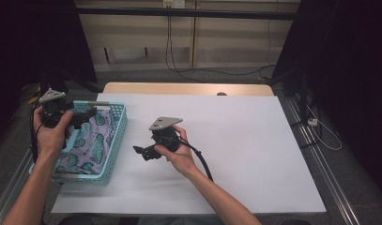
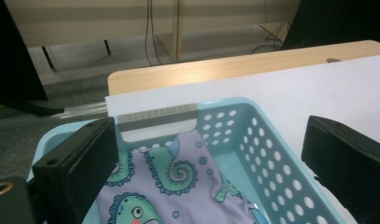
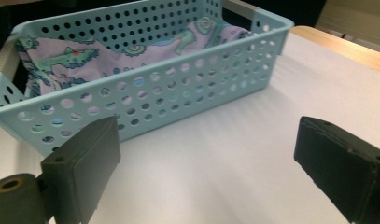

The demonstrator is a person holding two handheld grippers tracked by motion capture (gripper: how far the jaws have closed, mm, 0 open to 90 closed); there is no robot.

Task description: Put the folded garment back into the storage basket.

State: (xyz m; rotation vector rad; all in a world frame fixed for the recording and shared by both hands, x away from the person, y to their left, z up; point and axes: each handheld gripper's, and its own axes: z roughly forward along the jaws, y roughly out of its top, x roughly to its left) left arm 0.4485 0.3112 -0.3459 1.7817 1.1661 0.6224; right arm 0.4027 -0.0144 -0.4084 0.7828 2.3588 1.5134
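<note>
A light blue perforated basket (image 1: 117, 129) (image 2: 271, 158) (image 3: 187, 79) stands at the table's left edge. Inside it lies a lilac cloth with teal seahorse prints (image 1: 87, 145) (image 2: 178, 186) (image 3: 85, 58). My left gripper (image 1: 85, 116) (image 2: 211, 172) hovers over the basket's far end, jaws open and empty, with the cloth below them. My right gripper (image 1: 142, 152) (image 3: 206, 172) is held low over the white sheet just right of the basket, pointing at its long side wall; its jaws stand wide open with nothing between them.
A white sheet (image 1: 245, 140) covers most of the wooden table (image 1: 188, 88). The basket has a grey handle bar (image 2: 157, 116) at its far end. Cables hang at the back wall and trail along the floor at the right.
</note>
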